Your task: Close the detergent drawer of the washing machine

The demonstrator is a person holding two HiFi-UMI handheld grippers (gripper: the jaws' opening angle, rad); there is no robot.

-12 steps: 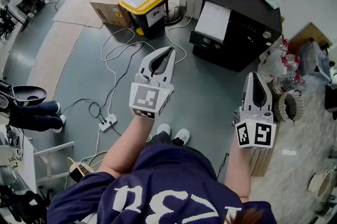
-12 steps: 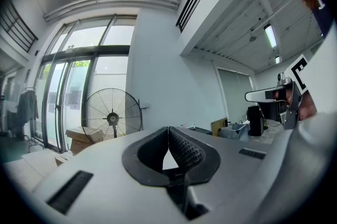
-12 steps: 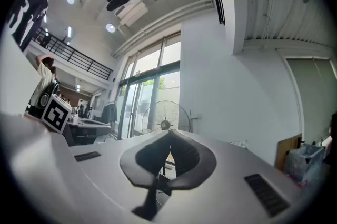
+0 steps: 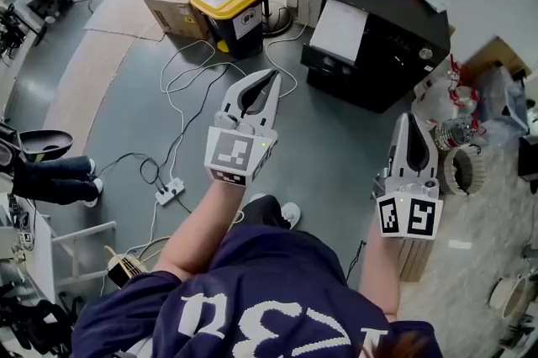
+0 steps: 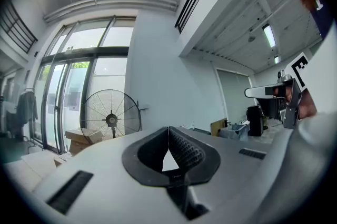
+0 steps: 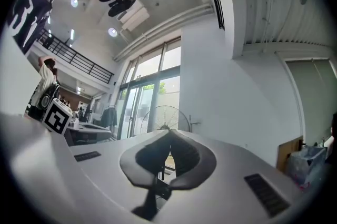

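Left gripper and right gripper: jaws closed, nothing held, both raised over the floor. The black washer stands well ahead, to the right. Drawer not positively identified; possibly the pale panel at its front. Recommended: approach squarely, jaws closed, push the drawer face straight in.

Yellow-lidded black bin on grey floor; brown cardboard box touching its left, black box-shaped appliance right, white power strip nearer.
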